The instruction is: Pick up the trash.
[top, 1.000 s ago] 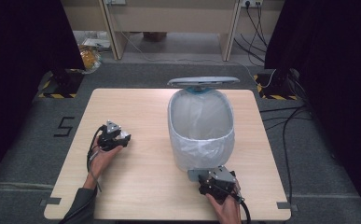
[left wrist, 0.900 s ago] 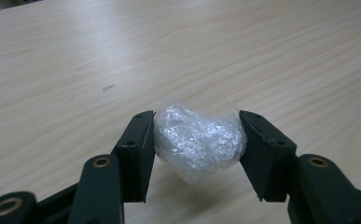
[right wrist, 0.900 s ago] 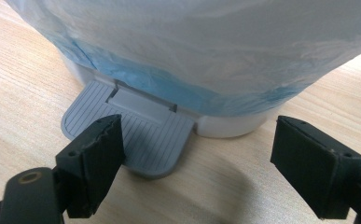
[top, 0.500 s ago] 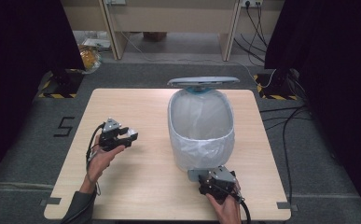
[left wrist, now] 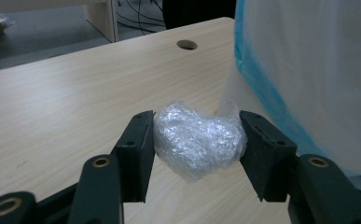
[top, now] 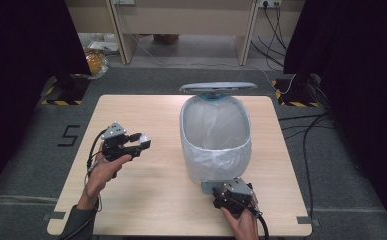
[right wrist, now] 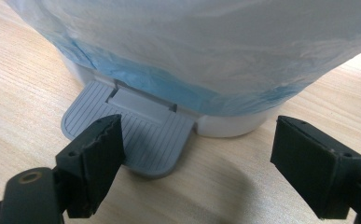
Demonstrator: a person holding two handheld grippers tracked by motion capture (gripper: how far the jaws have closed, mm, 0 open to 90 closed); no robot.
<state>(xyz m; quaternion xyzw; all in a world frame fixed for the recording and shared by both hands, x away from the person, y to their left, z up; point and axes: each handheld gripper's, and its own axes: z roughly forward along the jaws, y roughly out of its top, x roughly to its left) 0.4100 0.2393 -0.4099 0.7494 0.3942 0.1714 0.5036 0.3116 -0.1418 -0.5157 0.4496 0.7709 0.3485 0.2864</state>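
Observation:
A white pedal bin (top: 216,142) lined with a white and blue bag stands on the wooden table (top: 146,200), its lid (top: 218,87) raised. My left gripper (top: 142,143) hovers left of the bin, pointing toward it. In the left gripper view this gripper (left wrist: 197,144) is shut on a crumpled ball of clear plastic wrap (left wrist: 197,137), with the bin's bagged wall (left wrist: 308,70) just to the right. My right gripper (top: 226,194) sits at the bin's front base. Its jaws (right wrist: 206,154) stand wide apart, and the left one overlaps the grey ribbed pedal (right wrist: 131,135).
A round cable hole (left wrist: 187,45) is in the tabletop beyond the ball. Dark curtains flank the table, with cables (top: 326,135) on the floor to the right and a desk frame (top: 181,20) behind. Bare tabletop lies between the two grippers.
My left gripper has moved right toward the bin, carrying the plastic ball. The right gripper stays at the pedal and the lid stays up.

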